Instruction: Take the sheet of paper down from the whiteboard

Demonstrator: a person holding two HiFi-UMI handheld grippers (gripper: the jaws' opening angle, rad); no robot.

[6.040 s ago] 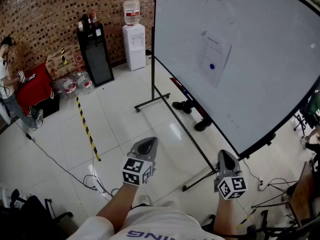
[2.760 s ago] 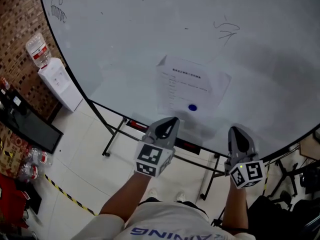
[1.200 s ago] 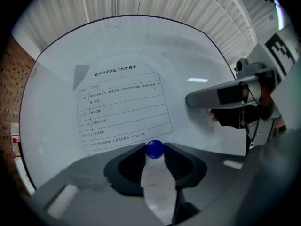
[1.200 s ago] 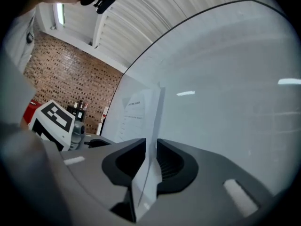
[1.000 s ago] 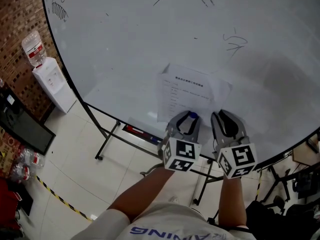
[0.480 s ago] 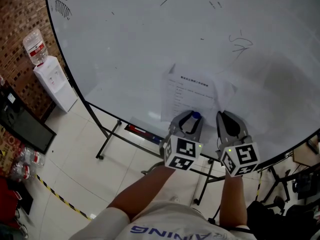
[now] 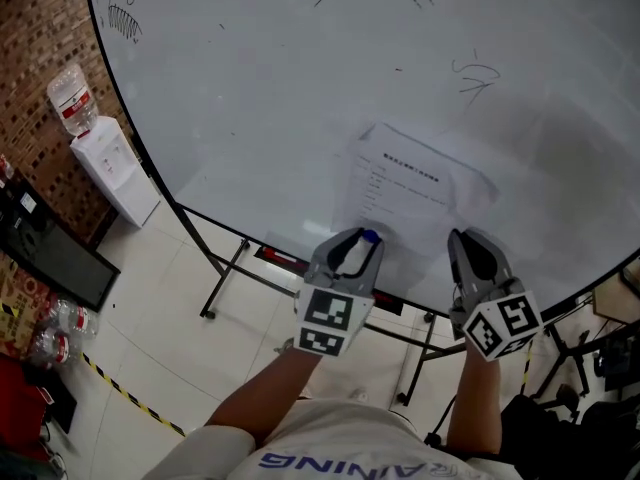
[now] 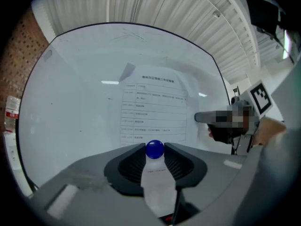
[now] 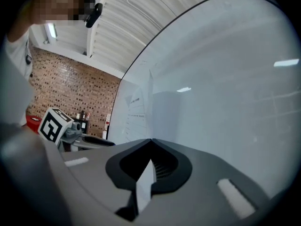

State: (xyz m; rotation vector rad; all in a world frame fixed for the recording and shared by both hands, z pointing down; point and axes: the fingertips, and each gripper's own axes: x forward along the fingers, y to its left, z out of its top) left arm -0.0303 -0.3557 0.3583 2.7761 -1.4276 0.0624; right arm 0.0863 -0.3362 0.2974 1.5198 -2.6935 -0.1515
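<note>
The sheet of paper (image 7: 425, 180) is not down yet: it lies flat against the whiteboard (image 7: 260, 98), just above and between my two tools, with only its upper left corner curling away from the surface. What looks done is the freeing step. My left gripper (image 7: 357, 240) is pinching the blue magnet (image 8: 154, 149) between its jaw tips, and the magnet now sits below the sheet's lower edge, no longer on the paper. My right gripper (image 9: 151, 140) has its jaws pressed together on nothing, and it hangs near the sheet's lower right. I cannot tell whether it touches the board. What I judge is left is to get rid of the magnet, take hold of the sheet itself and lift it off the board. Half a second ago my left jaws were up against the sheet's bottom edge with the magnet on the paper. Since then that tool has come back and to the left, carrying the magnet with it, and the two grippers now stand further apart.
</note>
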